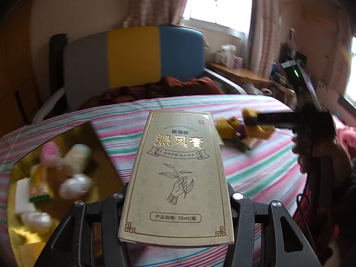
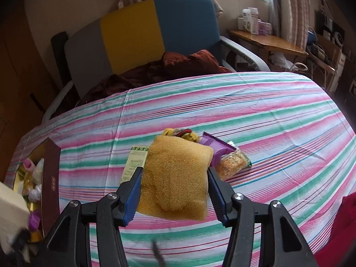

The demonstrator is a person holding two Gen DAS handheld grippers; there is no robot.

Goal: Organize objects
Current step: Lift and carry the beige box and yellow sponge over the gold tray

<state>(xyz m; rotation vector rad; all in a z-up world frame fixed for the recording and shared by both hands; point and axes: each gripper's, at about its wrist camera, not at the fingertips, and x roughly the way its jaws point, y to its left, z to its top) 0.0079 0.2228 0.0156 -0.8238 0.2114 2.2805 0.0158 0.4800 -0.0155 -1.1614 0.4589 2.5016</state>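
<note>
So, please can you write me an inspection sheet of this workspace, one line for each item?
Surface: bed with striped sheet, pink, green and white.
Job's things: cream carton with gold print, held; yellow sponge, held; gold-lined box at the left with small wrapped items inside.
Clutter: purple packet, cracker packet and green-printed leaflet lying on the sheet behind the sponge.
Grippers: left gripper clamps the carton; right gripper clamps the sponge, pads pressing its sides.
Cables: dark cable hanging below the person's hand at the right edge.
Surroundings: grey, yellow and blue headboard, red-brown blanket, wooden table with boxes, curtained window.
</note>
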